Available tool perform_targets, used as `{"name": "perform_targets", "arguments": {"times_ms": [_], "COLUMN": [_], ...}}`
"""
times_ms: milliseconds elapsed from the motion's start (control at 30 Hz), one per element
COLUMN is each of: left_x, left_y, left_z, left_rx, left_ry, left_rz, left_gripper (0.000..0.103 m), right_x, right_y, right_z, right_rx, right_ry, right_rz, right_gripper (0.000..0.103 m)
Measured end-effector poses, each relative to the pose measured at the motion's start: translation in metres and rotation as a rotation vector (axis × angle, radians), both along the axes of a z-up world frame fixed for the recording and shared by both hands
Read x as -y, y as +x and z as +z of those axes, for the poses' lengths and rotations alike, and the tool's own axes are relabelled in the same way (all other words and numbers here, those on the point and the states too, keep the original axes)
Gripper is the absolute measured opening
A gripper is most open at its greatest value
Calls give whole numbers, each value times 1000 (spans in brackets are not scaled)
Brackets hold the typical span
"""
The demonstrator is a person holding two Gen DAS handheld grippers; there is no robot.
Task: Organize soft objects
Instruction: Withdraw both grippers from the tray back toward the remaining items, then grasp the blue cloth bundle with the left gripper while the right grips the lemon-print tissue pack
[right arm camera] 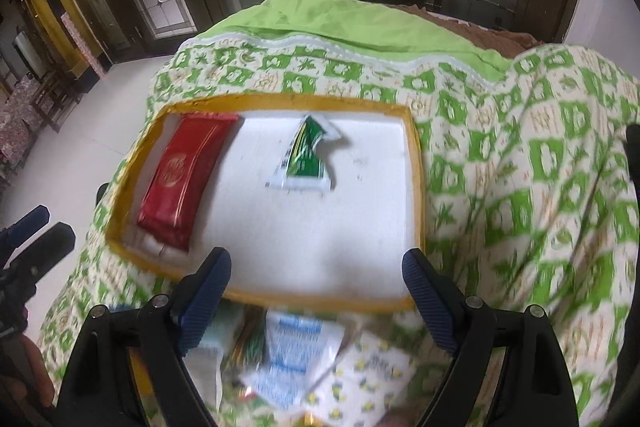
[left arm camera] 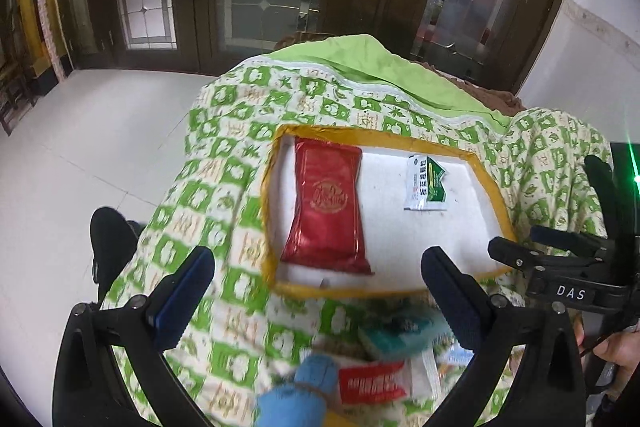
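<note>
Blue plush (left arm camera: 296,391): left view only.

Pile of packets (right arm camera: 288,359) below the tray is motion-blurred in my right wrist view, print unreadable, and my right gripper's fingers (right arm camera: 204,299) cover its flanks. Left wrist view: blue plush thing (left arm camera: 296,393) cut off by the bottom edge, can't tell what it is. Red-and-white packet (left arm camera: 374,381) beside it is smeared, text illegible. Teal packet (left arm camera: 400,335) partly behind a left finger (left arm camera: 452,299). Green sachet (left arm camera: 426,183) lettering too small. Hand (left arm camera: 612,351) only partly in frame.
</note>
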State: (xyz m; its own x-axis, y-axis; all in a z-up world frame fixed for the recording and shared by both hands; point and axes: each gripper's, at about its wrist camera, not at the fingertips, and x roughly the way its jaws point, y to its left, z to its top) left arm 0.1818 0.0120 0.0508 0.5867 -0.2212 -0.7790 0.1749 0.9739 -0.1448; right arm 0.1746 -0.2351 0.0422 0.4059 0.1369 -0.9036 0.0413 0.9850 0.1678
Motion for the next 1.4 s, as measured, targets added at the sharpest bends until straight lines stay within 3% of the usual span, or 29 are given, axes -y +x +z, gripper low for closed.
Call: {"name": "perform_targets", "arguments": {"times_ms": [200,467,667,1033,1233,1400], "left_x": [-6,-12,-11,-9,-10,-7], "left_y": [-34,-79,-103,-92,-78,-66], "left_z": [-5,-20,-41,-50,-67,-79], "left_rx": [-1,5,20,-12,-71,-110], "left_ry": [-5,-92,-80,-30,-23,4], "left_rz": [-2,-3,-18,-46,-48,-50], "left_gripper": [103,103,103,103,103,103], "right_x": [2,11,27,28,37,33], "right_y": [-30,-69,-80,-65,-59,-53], "right_z": [0,-8,-20,-39,-47,-58], "right_rx": [-12,-54,-105,-199,-237,-265], "right_ry": [20,108,145,146,174,170], "right_rz": [14,-23,-82,-118,-153,-155], "right_gripper": [90,90,90,90,79,78]}}
